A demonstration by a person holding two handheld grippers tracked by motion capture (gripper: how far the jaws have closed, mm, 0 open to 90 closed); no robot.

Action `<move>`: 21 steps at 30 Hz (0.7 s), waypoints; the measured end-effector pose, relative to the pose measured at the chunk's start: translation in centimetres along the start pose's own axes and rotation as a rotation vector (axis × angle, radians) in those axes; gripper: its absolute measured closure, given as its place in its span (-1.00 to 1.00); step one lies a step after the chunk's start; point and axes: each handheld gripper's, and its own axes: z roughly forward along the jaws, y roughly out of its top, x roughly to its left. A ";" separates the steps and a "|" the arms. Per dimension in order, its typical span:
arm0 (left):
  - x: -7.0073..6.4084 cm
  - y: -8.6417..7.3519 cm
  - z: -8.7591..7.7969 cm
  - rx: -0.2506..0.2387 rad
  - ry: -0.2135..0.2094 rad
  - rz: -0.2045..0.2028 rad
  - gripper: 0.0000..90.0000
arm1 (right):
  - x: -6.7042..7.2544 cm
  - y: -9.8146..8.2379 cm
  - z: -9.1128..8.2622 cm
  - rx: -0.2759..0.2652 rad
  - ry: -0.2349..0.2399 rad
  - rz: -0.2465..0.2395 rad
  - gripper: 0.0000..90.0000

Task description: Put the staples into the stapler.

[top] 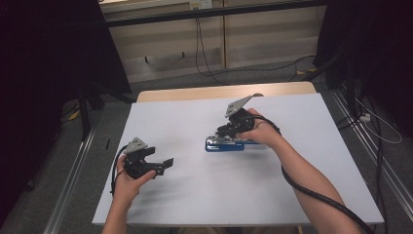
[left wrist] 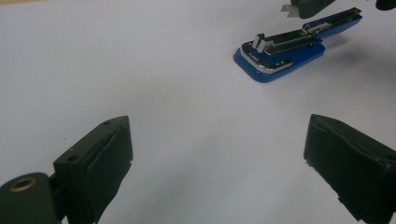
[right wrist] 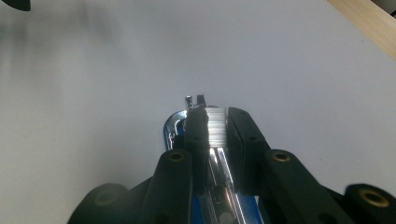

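Blue stapler (top: 225,144) with chrome magazine lies flat, mid-table, gripped lengthwise.

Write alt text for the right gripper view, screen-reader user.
Seen along the right tongs, their two black jaws are closed on a strip of staples above the open metal channel of a blue stapler. The stapler lies on a plain white table surface, whose wooden edge crosses the top right corner.

Dim room, evenly lit white table (top: 195,195) with soft shadows; near jaws blurred, glare on metal
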 end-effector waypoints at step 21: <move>0.0 0.0 -0.1 0.001 0.005 0.000 -0.82 | 0.1 0.1 1.3 0.022 0.019 -0.023 0.77</move>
